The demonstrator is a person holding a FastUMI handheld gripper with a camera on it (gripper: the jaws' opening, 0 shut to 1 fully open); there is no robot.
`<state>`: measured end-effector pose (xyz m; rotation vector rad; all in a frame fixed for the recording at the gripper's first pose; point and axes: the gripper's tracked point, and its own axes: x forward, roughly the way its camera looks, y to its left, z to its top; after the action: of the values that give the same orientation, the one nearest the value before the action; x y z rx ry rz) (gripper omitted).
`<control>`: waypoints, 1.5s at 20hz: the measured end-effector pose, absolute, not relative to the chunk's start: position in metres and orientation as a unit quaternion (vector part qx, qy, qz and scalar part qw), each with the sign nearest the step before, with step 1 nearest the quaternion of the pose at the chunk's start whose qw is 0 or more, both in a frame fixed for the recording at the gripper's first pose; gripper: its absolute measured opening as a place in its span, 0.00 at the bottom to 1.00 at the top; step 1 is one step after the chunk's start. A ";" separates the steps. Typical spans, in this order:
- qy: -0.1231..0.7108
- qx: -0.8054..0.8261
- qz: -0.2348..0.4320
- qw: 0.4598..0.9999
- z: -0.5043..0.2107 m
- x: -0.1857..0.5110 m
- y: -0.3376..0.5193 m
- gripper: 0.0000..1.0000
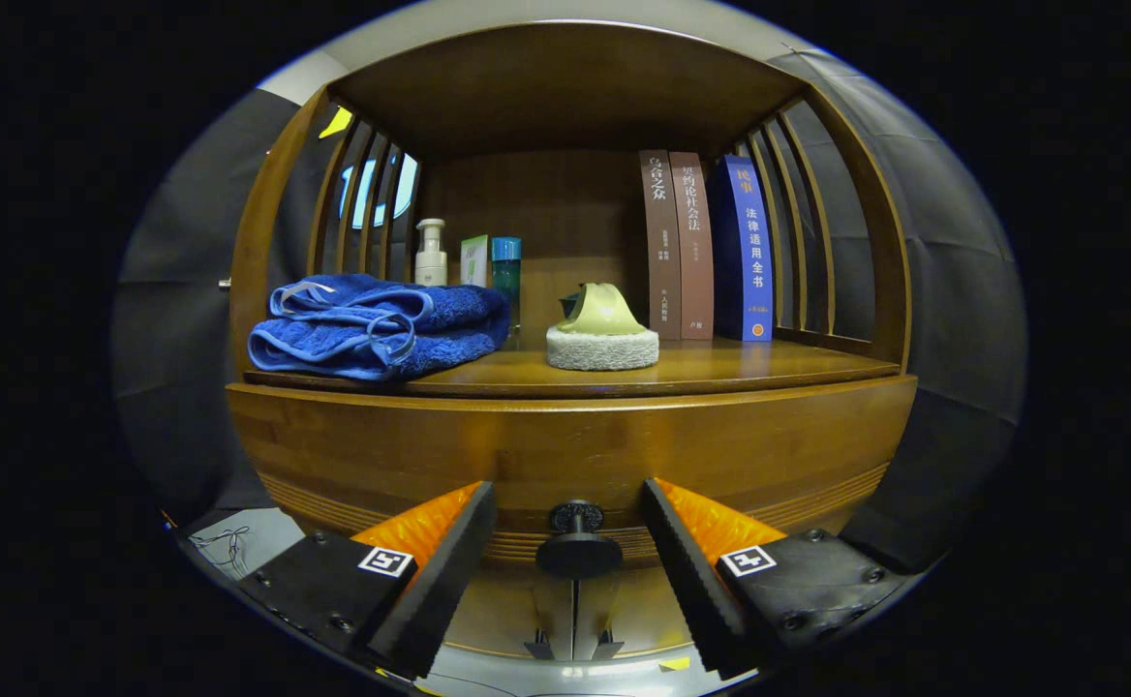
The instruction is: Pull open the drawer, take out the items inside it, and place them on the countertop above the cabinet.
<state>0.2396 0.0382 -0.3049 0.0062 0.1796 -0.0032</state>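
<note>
- Gripper (570, 557): fingers spread wide, knob (578, 550) flanked, untouched.
- Drawer (565, 450): found closed, at 12 o'clock of the fingers.
- Countertop (720, 366): towel (372, 327) at 10 o'clock, books (706, 247) at 1 o'clock.

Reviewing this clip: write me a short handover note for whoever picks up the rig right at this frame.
Claw: open, its fingers either side of the small dark round drawer knob, not pressing on it.
Wooden drawer front: looks shut; its contents are hidden.
Wooden countertop above holds a folded blue towel, a green-topped scrubbing pad, bottles and upright books.
Done: claw lined up on the knob.
Left: close on the knob, pull the drawer open, lift the items out, set them on a free patch of countertop.
</note>
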 end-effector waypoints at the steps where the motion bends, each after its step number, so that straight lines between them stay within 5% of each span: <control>1: 0.093 0.005 -0.003 0.996 -0.305 0.241 0.038 0.99; 6: 0.109 0.019 -0.010 0.994 -0.309 0.234 0.030 1.00; 22: 0.060 0.011 0.016 0.998 -0.109 0.099 0.032 1.00; 30: 0.064 -0.014 0.012 0.998 -0.076 0.064 0.040 1.00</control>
<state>0.0638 0.0399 -0.0756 -0.0272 0.1275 0.0238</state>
